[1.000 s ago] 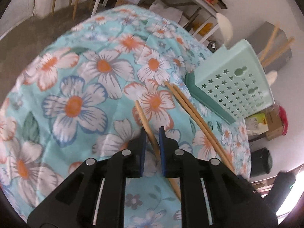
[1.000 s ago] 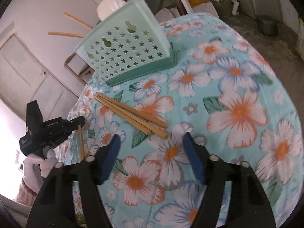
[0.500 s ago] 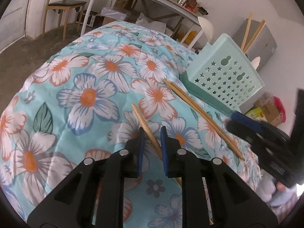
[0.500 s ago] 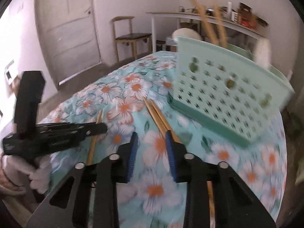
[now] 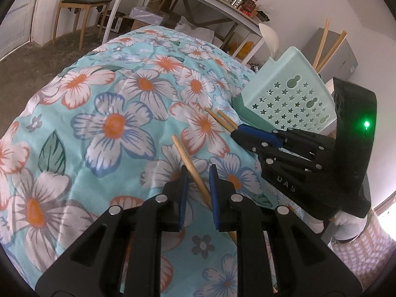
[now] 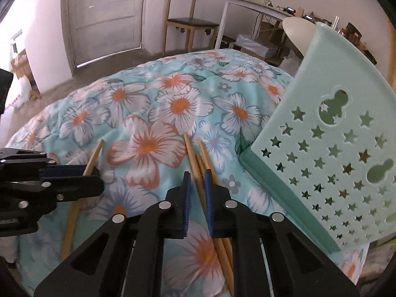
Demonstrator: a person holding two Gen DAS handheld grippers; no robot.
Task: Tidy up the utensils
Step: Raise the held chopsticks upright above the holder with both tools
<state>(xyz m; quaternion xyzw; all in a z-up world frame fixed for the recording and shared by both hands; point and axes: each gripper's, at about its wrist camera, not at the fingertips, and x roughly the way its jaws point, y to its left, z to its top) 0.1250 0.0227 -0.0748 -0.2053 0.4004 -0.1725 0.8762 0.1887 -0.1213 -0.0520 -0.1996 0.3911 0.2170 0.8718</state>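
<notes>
- My left gripper [image 5: 198, 173] is nearly closed, its blue pads clamped on a single wooden chopstick [image 5: 189, 159] that slants up and to the left out of the jaws.
- That chopstick's far tip sits over a white flower of the floral cloth [image 5: 111, 123] covering the table; I cannot tell whether the tip touches the cloth.
- My right gripper [image 6: 197, 175] has come down to a narrow gap around a bundle of three chopsticks [image 6: 195, 153] lying side by side on the cloth.
- The middle stick runs straight between the pads; the right-hand one passes under or beside the right pad, and I cannot tell whether the pads actually press on any of them.
- From the left wrist view the right gripper [image 5: 235, 130] lies to the right, its tips over the same bundle [image 5: 221, 118].
- The mint green utensil holder [image 6: 334, 148], pierced with stars, stands just right of the bundle, near but apart from it.
- Two chopsticks [image 5: 324, 42] and a white spoon [image 5: 271, 40] stick up out of the holder.
- A wooden chair [image 6: 185, 22] and a door [image 6: 106, 17] stand at the far side of the room.
</notes>
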